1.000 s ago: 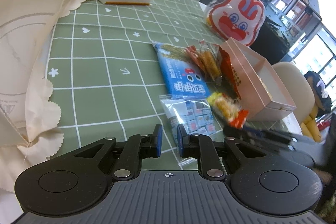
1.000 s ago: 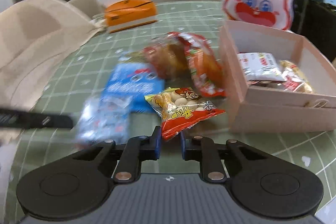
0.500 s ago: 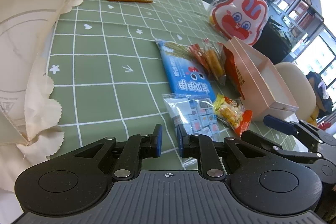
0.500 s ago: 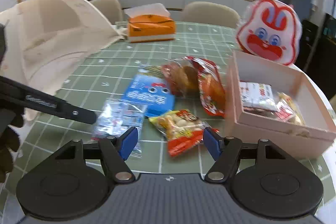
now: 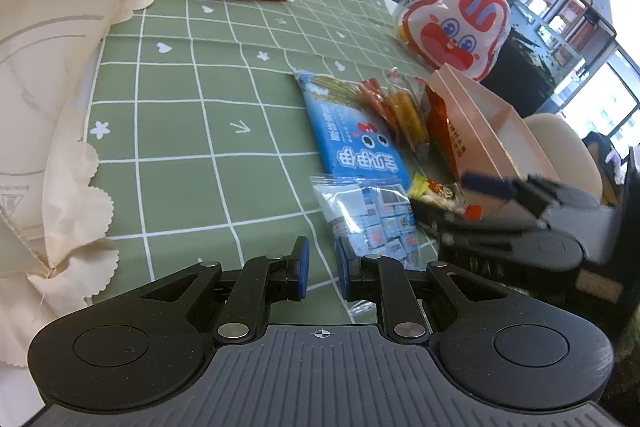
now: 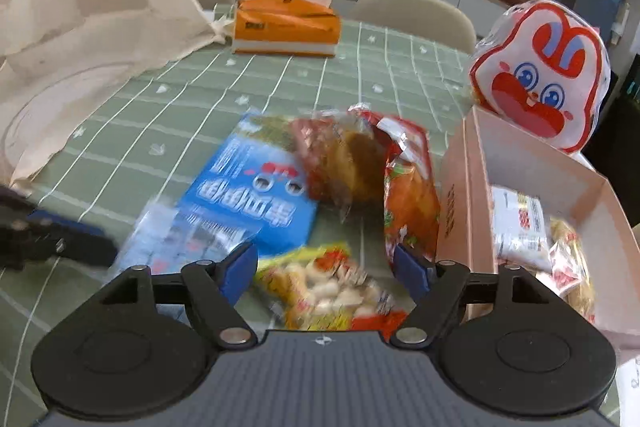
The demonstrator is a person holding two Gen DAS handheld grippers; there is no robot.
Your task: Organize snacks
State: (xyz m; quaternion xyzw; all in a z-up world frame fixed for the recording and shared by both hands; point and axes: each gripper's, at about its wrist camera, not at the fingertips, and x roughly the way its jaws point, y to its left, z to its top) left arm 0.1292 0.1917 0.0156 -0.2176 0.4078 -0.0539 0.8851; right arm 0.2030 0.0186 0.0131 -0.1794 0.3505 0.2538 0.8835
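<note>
— On the bench, the yellow-red snack packet (image 6: 320, 287) lies between the opening jaws of the right gripper (image 6: 326, 267), untouched, beside the pink box (image 6: 460, 195). How to take it?

— Lower over its middle, then close. The left gripper (image 5: 320, 267) stays narrow, empty.

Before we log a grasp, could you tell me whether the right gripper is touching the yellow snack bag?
Cannot tell. In the blurred right wrist view, the right gripper has opening jaws astride the yellow snack bag, hiding any contact.
</note>
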